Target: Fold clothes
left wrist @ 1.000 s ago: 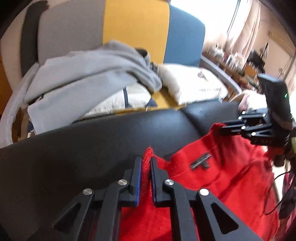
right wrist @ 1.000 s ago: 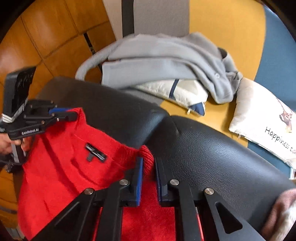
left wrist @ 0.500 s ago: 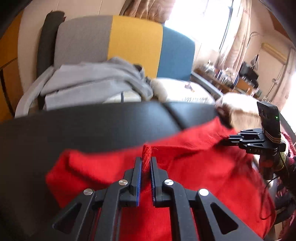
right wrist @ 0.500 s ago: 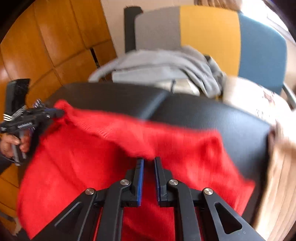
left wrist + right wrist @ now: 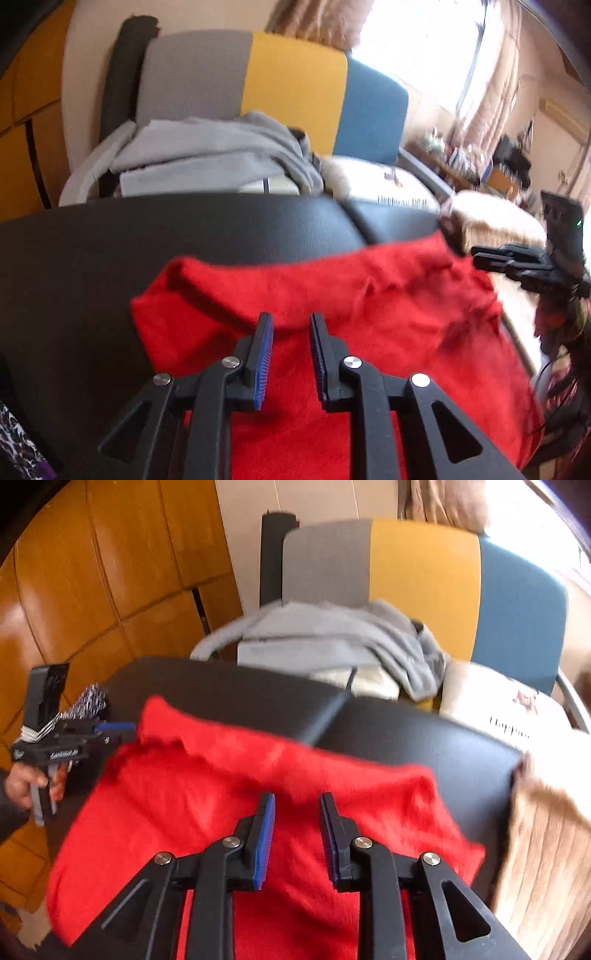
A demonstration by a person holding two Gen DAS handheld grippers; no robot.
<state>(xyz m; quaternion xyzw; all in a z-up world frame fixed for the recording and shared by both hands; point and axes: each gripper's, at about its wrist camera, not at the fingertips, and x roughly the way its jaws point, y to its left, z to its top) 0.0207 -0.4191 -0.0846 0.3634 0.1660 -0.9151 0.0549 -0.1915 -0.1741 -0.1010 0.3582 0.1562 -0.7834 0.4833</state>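
A red sweater lies spread on a black padded surface, its far edge folded over. It also shows in the right wrist view. My left gripper is open and empty, just above the sweater's near part. My right gripper is open and empty over the sweater. The right gripper shows at the right of the left wrist view, and the left gripper at the left of the right wrist view.
A grey garment and white cushions lie on a grey, yellow and blue chair behind. A beige knit lies at the right edge. A wooden wall stands left. A patterned cloth shows bottom left.
Both grippers let go of the red sweater and opened. The sweater's top edge has dropped onto the black surface, folded over.
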